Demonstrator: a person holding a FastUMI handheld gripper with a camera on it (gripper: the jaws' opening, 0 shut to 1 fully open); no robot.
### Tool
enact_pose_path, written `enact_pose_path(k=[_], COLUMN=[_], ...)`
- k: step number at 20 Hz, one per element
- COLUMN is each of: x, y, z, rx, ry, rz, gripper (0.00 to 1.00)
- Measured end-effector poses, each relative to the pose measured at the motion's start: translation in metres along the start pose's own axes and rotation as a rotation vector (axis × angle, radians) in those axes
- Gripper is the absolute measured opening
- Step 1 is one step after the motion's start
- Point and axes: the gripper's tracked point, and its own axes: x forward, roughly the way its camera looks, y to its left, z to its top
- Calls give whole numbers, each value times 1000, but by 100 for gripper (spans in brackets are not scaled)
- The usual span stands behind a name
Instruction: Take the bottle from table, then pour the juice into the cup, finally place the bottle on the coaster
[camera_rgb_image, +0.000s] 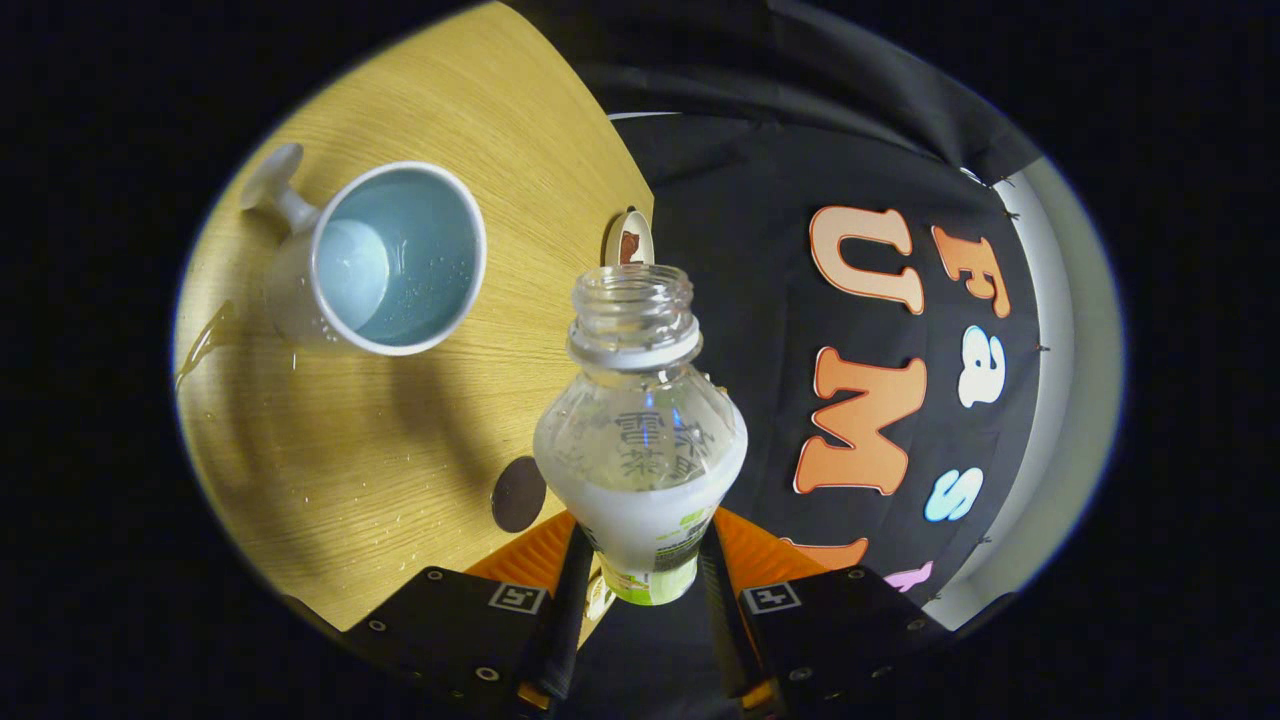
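Note:
My gripper (645, 565) is shut on a clear plastic bottle (640, 450), with both fingers pressing on its labelled lower part. The bottle has no cap, and milky white juice fills its lower half. Its open mouth points ahead, beyond the table edge. A white cup (395, 260) with a pale blue inside stands on the wooden table (380, 450), ahead and to the left of the bottle; a little pale liquid lies in its bottom. A dark round disc (518, 493), perhaps the coaster, lies on the table just left of the fingers.
A small white-rimmed round thing with a brown middle (628, 238) sits at the table edge beyond the bottle mouth. A streak of spilled liquid (205, 345) and droplets lie on the table near the cup. The black booth cloth (760, 300) hangs past the edge.

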Motion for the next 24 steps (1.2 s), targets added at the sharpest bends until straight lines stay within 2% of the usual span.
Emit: enact_pose_path(k=[24], x=[2], y=[-10], z=[3], rx=[-167], ry=[-37], rz=[-5], gripper=[57])
